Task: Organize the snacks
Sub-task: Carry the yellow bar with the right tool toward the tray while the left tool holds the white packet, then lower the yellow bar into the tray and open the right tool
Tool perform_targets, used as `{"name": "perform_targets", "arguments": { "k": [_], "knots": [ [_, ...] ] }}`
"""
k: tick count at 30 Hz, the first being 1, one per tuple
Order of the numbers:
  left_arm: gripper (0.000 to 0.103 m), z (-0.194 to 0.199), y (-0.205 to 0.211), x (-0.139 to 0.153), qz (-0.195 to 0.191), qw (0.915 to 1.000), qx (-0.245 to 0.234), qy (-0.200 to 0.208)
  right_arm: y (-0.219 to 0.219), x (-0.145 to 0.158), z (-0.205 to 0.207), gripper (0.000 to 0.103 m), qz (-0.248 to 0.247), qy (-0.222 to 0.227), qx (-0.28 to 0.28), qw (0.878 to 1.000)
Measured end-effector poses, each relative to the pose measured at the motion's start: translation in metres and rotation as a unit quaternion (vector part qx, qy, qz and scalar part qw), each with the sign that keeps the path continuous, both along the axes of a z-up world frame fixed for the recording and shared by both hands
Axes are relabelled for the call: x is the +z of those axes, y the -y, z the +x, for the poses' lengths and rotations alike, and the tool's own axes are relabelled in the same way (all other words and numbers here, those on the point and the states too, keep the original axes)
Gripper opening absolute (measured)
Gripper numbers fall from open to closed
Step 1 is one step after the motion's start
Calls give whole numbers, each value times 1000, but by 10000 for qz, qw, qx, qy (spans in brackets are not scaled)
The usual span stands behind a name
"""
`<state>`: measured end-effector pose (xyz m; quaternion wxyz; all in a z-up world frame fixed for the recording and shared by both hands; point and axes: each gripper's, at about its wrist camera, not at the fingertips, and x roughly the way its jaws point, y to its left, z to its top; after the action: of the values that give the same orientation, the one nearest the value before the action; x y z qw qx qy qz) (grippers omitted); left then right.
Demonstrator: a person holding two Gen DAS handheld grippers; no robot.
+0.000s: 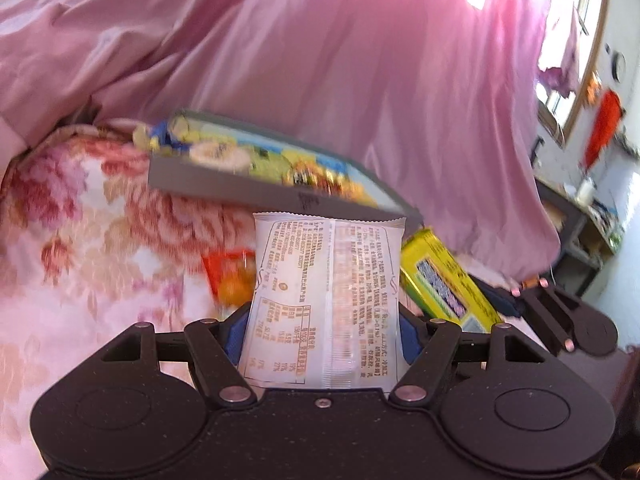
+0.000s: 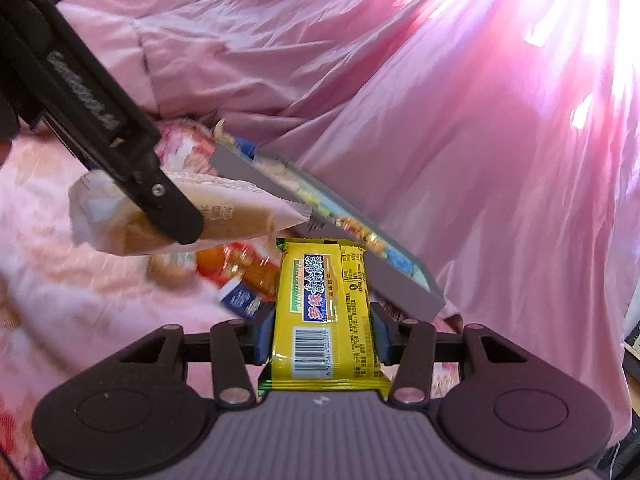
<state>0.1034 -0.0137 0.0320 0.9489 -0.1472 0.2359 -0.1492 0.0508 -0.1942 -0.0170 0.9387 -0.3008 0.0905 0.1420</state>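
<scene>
A white snack packet (image 1: 326,300), its printed back to the lens, stands upright in the clenched left gripper (image 1: 322,340), blue pads pressing both its long edges. Just this side of the grey tray (image 1: 224,184), it is held clear of the floral bedspread (image 1: 80,216), apparently on its way into the tray, where other bright packets already lie. To the tray's near right, the right gripper (image 2: 322,336) grasps a yellow snack bar (image 2: 324,312) the same way, lengthwise between its pads, barcode end nearest the camera; carrying one item per hand looks like a way to fill the tray in fewer trips. Below the tray's front wall, an orange packet (image 2: 240,268) and a small blue packet (image 2: 240,300) lie loose on the bedspread, seemingly yet to be sorted. Pink curtain fabric (image 2: 440,120) hangs behind the tray.
</scene>
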Motion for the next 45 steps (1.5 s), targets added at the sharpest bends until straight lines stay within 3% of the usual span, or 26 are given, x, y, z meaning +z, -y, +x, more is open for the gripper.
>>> {"name": "perform_targets", "arguments": {
  "k": [4,7,8,9,10,17,23,31,34,36,39,45],
  "knots": [
    [72,26,-3,28,-58,9994,187,300,0,23,19,52,30,107,169,9998],
    [71,50,-6,47,-41,9982,344,494,3,41,41,52,313,28,202,9993],
    [69,59,-7,51,-55,9979,389,521,4,46,50,52,408,-12,196,9990],
    [50,69,-8,55,-95,9975,416,562,6,52,61,52,538,-55,180,9984],
    [47,79,-8,59,-88,9975,428,552,7,58,71,52,645,-91,151,9978],
    [48,132,1,51,299,9979,500,277,5,83,157,52,938,-595,-121,9937],
    [54,148,-2,35,495,9977,437,128,-1,77,202,52,1072,-976,-249,9891],
    [65,152,0,32,601,9973,367,230,-13,66,241,52,1242,-1185,-249,9848],
    [78,150,0,32,658,9970,302,283,-15,61,256,54,1378,-1381,-325,9802],
    [92,145,0,32,685,9967,261,342,-13,59,263,62,1503,-1509,-369,9764],
    [97,132,0,30,732,9966,85,369,-6,60,264,87,1745,-1525,-404,9719],
    [101,98,2,8,1045,9937,-341,198,7,69,254,96,2001,-1336,-402,9698]
  ]
}}
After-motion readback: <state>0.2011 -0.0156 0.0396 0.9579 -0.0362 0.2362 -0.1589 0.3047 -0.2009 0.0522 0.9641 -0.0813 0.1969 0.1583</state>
